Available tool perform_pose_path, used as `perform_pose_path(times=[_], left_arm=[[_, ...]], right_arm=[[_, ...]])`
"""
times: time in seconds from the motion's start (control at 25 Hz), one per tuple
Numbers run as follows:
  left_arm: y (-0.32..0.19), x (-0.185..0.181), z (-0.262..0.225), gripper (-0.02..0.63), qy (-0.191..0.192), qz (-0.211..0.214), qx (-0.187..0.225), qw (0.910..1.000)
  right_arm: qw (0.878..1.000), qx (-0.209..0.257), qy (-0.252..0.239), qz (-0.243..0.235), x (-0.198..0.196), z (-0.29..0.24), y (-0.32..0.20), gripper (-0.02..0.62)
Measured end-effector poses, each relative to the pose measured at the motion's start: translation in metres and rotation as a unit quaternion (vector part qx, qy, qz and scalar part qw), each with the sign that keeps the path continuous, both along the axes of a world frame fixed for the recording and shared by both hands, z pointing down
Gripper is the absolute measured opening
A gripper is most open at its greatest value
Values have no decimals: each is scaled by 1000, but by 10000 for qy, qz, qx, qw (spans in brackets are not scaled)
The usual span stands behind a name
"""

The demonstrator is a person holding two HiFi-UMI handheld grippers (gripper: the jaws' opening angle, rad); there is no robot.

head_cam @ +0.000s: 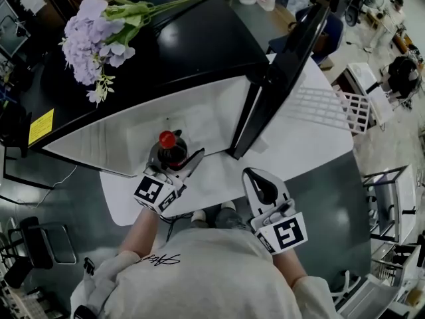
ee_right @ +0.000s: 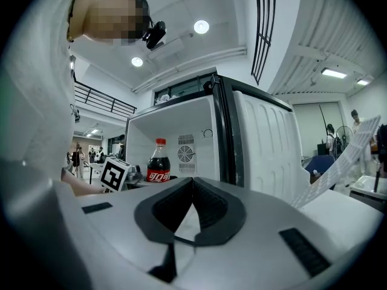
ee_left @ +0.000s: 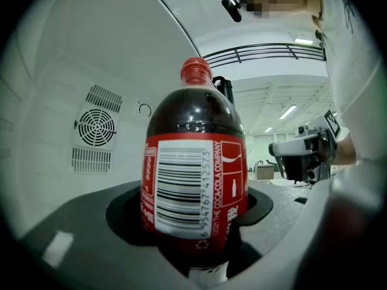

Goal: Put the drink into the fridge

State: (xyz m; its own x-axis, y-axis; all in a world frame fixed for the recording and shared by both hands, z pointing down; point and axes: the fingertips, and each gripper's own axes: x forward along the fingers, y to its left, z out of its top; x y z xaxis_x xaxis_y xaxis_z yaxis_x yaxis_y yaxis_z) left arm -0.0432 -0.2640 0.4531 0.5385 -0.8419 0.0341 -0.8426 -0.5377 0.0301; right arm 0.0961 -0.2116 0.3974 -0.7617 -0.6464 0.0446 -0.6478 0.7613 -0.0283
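Gripping the bottle (head_cam: 169, 149) around its lower body, the left claw (head_cam: 175, 159) is holding it upright at the mouth of the open fridge (head_cam: 186, 45), with the fan grille (ee_left: 95, 127) showing on the back wall behind it. Whether its base is touching the fridge floor, I'm not able to tell. Best play, I'm judging: pushing it deeper and level, setting it flat before loosening, then backing straight out so the jaws aren't dragging it over. Moving right, the door (head_cam: 282, 72) is standing wide open, clear of the path. Further right, the right claw (head_cam: 257, 181) is hanging clenched and empty near the edge of the surface (head_cam: 319, 131), well placed for swinging that door shut.
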Motion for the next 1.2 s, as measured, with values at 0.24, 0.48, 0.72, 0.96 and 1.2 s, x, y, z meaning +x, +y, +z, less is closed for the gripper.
perform_pose_path(times=[0.24,0.48,0.72,0.96,1.2], left_arm=[[-19,-2,12,321,64,-116,-96,9999],[-35,-2,19,321,103,-158,-119,9998],[-50,1,23,321,77,-133,-93,9998],[-64,4,27,321,4,-80,-78,9999],[-80,0,36,321,-20,-144,-122,9998]], right_arm=[[10000,23,44,76,8,1,0,11],[9996,-2,98,259,20,2,0,11],[9989,-12,181,426,31,4,-1,11],[9983,-3,208,539,37,4,-2,11],[9975,-41,286,649,43,6,-3,11]])
